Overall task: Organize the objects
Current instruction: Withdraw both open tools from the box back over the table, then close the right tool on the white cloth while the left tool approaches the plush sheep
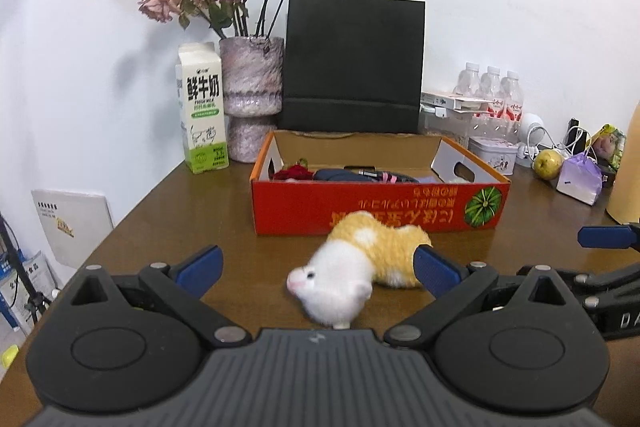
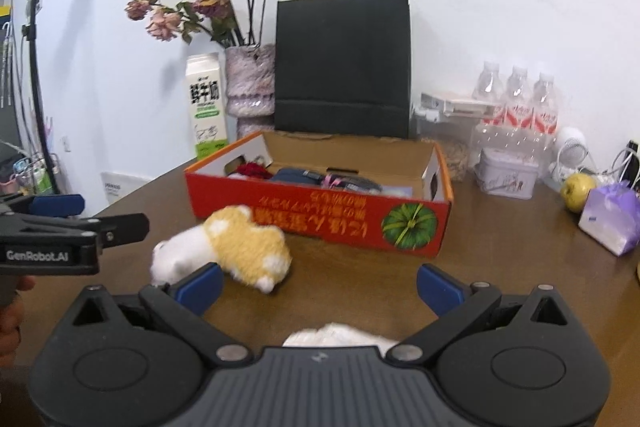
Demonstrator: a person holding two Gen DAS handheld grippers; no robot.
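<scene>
Brown table [image 1: 168, 223]: plush hamster [image 1: 360, 259], seemingly unheld, before red box [image 1: 380, 207].

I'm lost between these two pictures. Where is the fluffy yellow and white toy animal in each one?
Left wrist view: the toy animal lies low in the middle, on the table between the open left gripper's fingers.
Right wrist view: the toy animal lies left of centre, beside the right gripper's left finger.
Shared landmark: the red box sits just behind the toy in both.
</scene>
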